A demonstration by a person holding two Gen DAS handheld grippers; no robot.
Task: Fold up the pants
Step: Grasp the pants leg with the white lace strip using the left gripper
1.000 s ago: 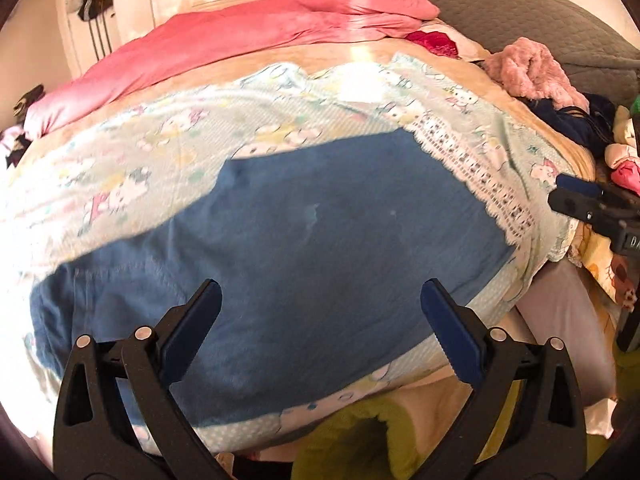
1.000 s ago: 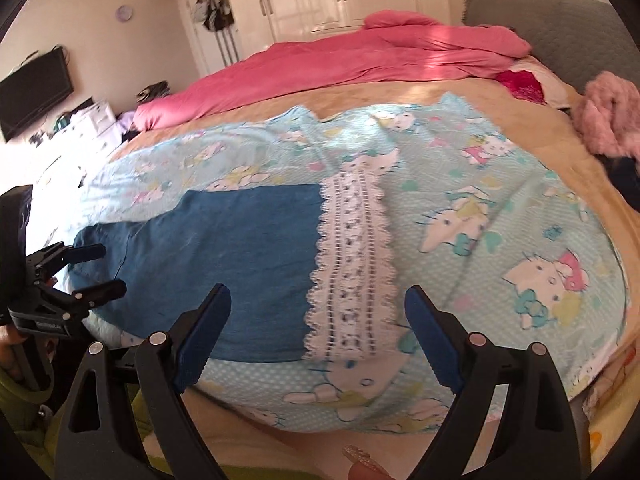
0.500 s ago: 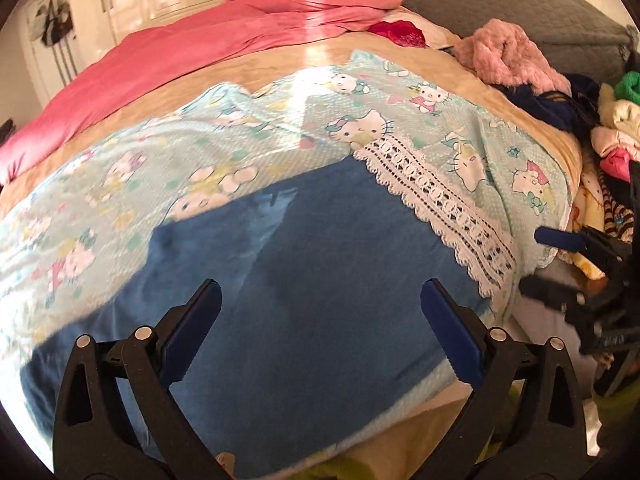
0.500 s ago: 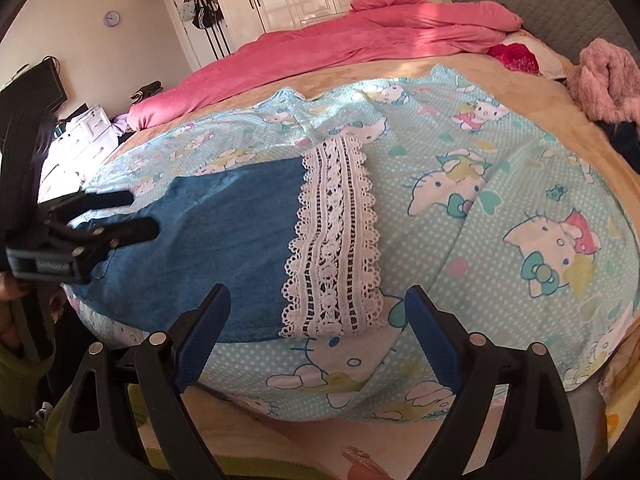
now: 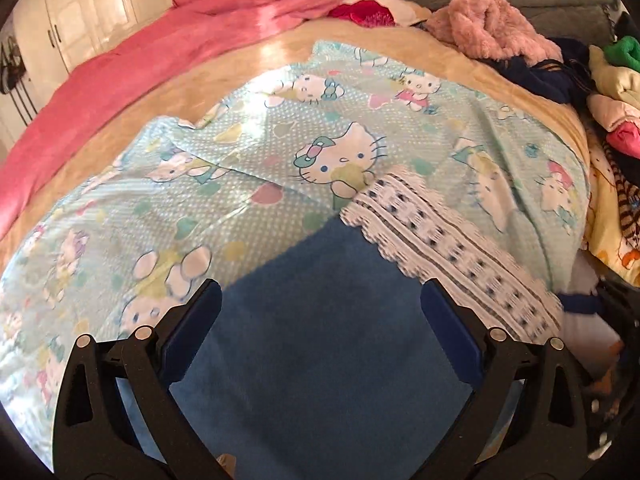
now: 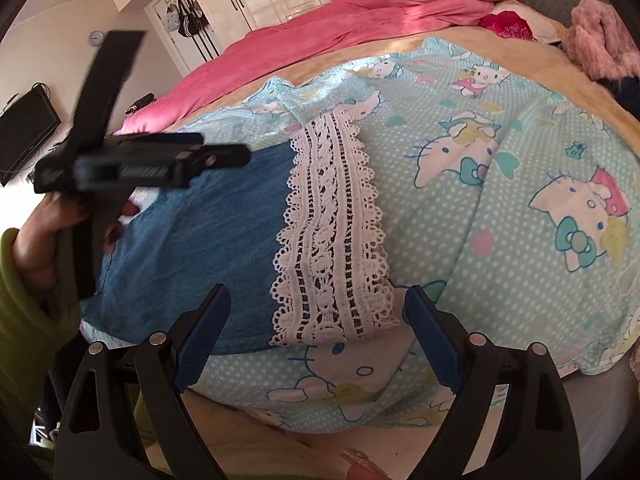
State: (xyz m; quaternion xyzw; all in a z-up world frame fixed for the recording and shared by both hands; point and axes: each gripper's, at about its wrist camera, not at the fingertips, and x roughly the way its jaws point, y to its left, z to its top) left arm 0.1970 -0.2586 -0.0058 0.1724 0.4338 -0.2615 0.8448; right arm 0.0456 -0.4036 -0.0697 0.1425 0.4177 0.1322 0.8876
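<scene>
Left gripper moves toward the lace hem

The left gripper, jaws wide and empty, has slid along the blue pants on the cartoon-cat blanket; the right gripper hovers wide over the lace hem, so no fold has started.

Blue denim pants with white lace hem, flat on the cartoon-print sheet

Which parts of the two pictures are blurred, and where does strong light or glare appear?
Left wrist view: the lace trim is smeared by motion, and sunlight glares on the beige bedspread. Right wrist view: the lace is sharp, but the left hand-held gripper is streaked with blur; sunlight falls on the pink blanket. Both views bulge with fisheye distortion.
</scene>
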